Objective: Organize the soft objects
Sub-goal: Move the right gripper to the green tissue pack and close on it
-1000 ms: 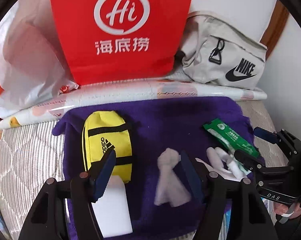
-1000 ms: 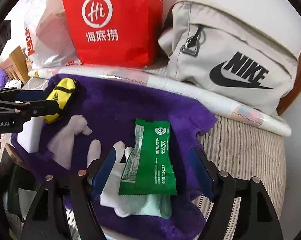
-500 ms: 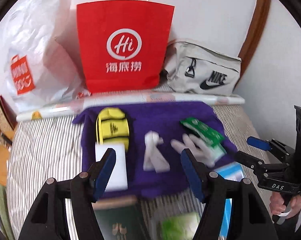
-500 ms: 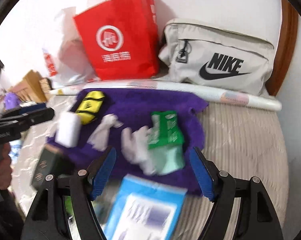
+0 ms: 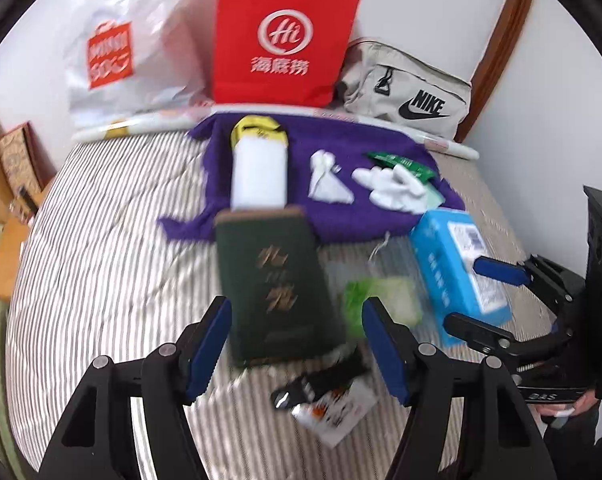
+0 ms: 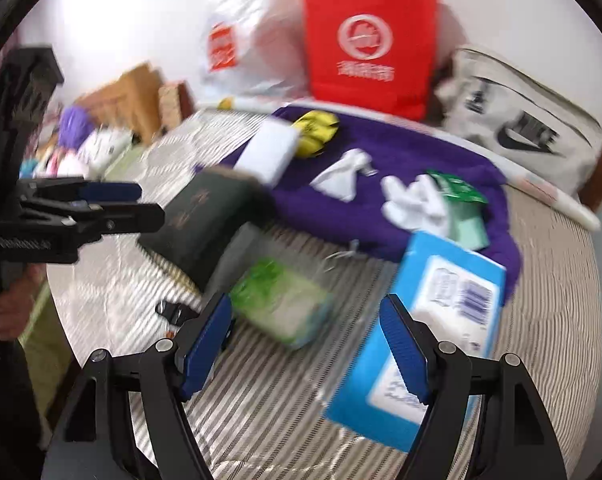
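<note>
The soft things lay in a row on the purple towel (image 5: 357, 216): yellow pouch (image 5: 259, 130) at the back with a white sponge (image 5: 258, 176) in front of it, a crumpled tissue (image 5: 327, 180) in the middle, white gloves (image 5: 393, 186) touching a green packet (image 5: 405, 162) on the right. A second earlier both cameras had been close over that towel; now both tools had pulled back, so the near part of the bed came into view with a dark green book (image 5: 275, 284), a green-and-white pack (image 5: 381, 300), a blue box (image 5: 457, 268) and a small wrapper (image 5: 325, 404), all off the towel. That suggested the placing on the towel was done and the sorting was near its end or pausing. The left tool (image 5: 295, 344) stood wide and empty, as did the right tool (image 6: 305, 344). The bed (image 5: 101, 264) wore a striped cover; against the white wall stood a red bag (image 5: 283, 36), a white plastic bag (image 5: 129, 48) and a grey Nike bag (image 5: 413, 88)
</note>
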`<state>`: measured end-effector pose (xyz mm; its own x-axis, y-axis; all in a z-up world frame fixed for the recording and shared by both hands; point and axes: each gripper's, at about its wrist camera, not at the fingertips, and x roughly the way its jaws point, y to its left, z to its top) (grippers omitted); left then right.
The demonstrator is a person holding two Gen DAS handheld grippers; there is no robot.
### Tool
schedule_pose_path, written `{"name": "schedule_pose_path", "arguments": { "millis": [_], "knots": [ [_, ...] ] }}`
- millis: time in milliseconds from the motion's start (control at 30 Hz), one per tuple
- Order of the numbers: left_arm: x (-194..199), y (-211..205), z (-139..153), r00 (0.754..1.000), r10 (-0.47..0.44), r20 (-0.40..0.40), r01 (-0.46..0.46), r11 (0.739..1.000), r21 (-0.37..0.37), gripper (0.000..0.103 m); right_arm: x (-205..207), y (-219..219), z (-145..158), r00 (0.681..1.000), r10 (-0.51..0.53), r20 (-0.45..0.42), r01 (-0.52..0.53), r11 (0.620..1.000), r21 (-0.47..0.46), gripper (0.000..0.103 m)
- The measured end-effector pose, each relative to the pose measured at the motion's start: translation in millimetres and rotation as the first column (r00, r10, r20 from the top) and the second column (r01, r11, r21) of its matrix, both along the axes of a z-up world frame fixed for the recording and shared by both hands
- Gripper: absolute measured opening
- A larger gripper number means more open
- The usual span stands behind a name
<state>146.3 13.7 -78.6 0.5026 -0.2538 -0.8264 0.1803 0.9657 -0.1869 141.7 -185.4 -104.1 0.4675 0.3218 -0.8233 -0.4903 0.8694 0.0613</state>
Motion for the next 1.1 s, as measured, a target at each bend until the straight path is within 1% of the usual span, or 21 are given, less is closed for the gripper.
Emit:
{"name": "schedule_pose_path", "arguments": {
  "millis": [67, 100, 133, 200, 300, 333, 433, 533, 600, 633, 700, 767, 867, 900, 967, 1100],
  "knots": [
    [-8, 11, -6, 1.0, 0.004, -0.008, -0.004, 1.0, -0.011, 0.066, -2, 15, -7, 0.999, 0.053, 0.008, -0.053, 0.997, -0.059, 0.076],
    [-11, 16, -8, 1.0, 0.001, -0.015, -0.001, 1.0, -0.03, 0.066, -2, 20, -10, 0.997, 0.072, 0.01, -0.071, 0.994, -0.084, 0.076],
    [-12, 24, -13, 0.999, -0.005, -0.032, 0.002, 0.997, -0.074, 0.066, -1, 27, -15, 0.995, 0.1, 0.008, -0.098, 0.989, -0.109, 0.076],
    [-13, 33, -20, 0.999, -0.003, -0.049, -0.003, 0.994, -0.113, 0.066, 2, 34, -22, 0.99, 0.139, -0.003, -0.138, 0.982, -0.13, 0.076],
    [-14, 41, -31, 0.998, 0.032, -0.058, -0.037, 0.995, -0.088, 0.066, 7, 46, -37, 0.986, 0.167, -0.013, -0.166, 0.96, -0.227, 0.076],
    [-14, 43, -35, 0.997, 0.04, -0.064, -0.045, 0.996, -0.081, 0.066, 9, 51, -41, 0.982, 0.186, -0.015, -0.183, 0.947, -0.264, 0.076],
    [-16, 47, -46, 0.996, 0.028, -0.084, -0.037, 0.993, -0.108, 0.066, 14, 57, -53, 0.971, 0.234, -0.043, -0.236, 0.924, -0.3, 0.076],
    [-18, 46, -53, 0.996, 0.012, -0.09, -0.022, 0.994, -0.106, 0.066, 21, 62, -67, 0.97, 0.23, -0.076, -0.242, 0.913, -0.329, 0.076],
    [-19, 44, -57, 0.996, 0.007, -0.092, -0.016, 0.996, -0.093, 0.066, 25, 60, -69, 0.973, 0.219, -0.079, -0.232, 0.923, -0.306, 0.078],
    [-20, 43, -60, 0.996, 0.004, -0.094, -0.012, 0.996, -0.085, 0.066, 28, 58, -68, 0.974, 0.21, -0.089, -0.227, 0.931, -0.287, 0.076],
    [-20, 41, -63, 0.996, -0.001, -0.093, -0.006, 0.998, -0.067, 0.066, 29, 50, -65, 0.979, 0.187, -0.087, -0.203, 0.945, -0.256, 0.069],
    [-22, 37, -66, 0.996, -0.011, -0.088, 0.008, 0.999, -0.043, 0.066, 28, 43, -61, 0.981, 0.169, -0.09, -0.186, 0.956, -0.226, 0.055],
    [-24, 30, -71, 0.995, -0.038, -0.089, 0.034, 0.999, -0.038, 0.066, 18, 40, -51, 0.984, 0.161, -0.077, -0.173, 0.968, -0.182, 0.042],
    [-26, 26, -72, 0.995, -0.054, -0.082, 0.051, 0.998, -0.043, 0.066, 16, 41, -49, 0.984, 0.163, -0.075, -0.174, 0.97, -0.172, 0.042],
    [-29, 19, -74, 0.994, -0.082, -0.074, 0.079, 0.996, -0.04, 0.066, 9, 41, -44, 0.984, 0.165, -0.064, -0.173, 0.973, -0.155, 0.029],
    [-32, 3, -80, 0.989, -0.135, -0.06, 0.136, 0.991, 0.006, 0.066, -3, 32, -37, 0.989, 0.135, -0.057, -0.14, 0.986, -0.091, 0.027]
  ]
}}
